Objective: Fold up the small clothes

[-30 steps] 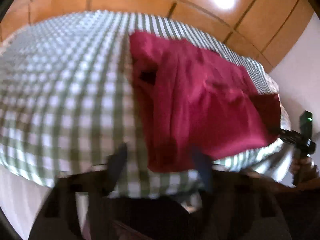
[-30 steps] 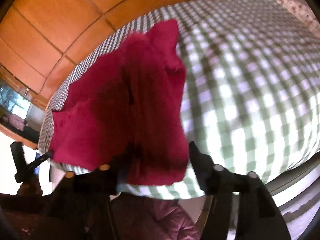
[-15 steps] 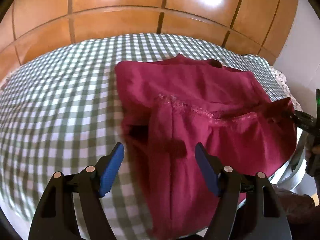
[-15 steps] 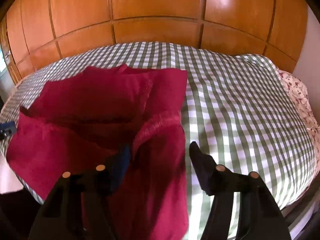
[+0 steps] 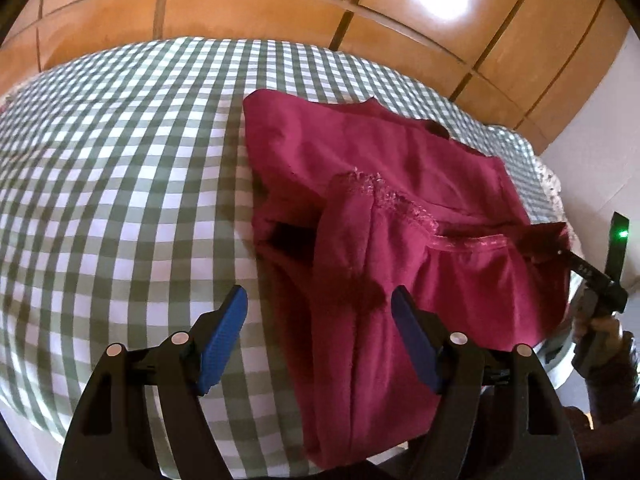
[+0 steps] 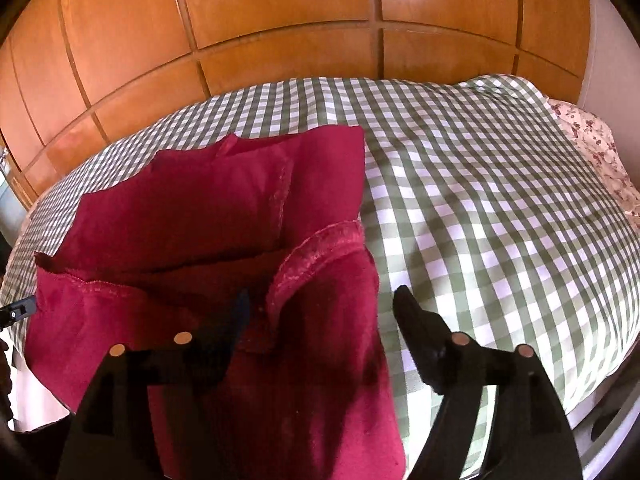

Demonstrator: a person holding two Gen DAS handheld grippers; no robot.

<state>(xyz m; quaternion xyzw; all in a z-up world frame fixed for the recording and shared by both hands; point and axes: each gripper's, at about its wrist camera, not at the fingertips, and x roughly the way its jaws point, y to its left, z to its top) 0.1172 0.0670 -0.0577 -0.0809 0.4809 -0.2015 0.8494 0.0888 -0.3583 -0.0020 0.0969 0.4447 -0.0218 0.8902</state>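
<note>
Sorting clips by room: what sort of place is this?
Likely a bedroom: a bed under a green checked sheet, a floral pillow, wooden wardrobe panels behind.

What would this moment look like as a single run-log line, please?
left gripper: open | right gripper: open | red garment: partly folded on checked bedspread

Crimson garment [image 5: 400,216] lies rumpled (partly folded) on checked bedspread [image 5: 120,184].
</note>
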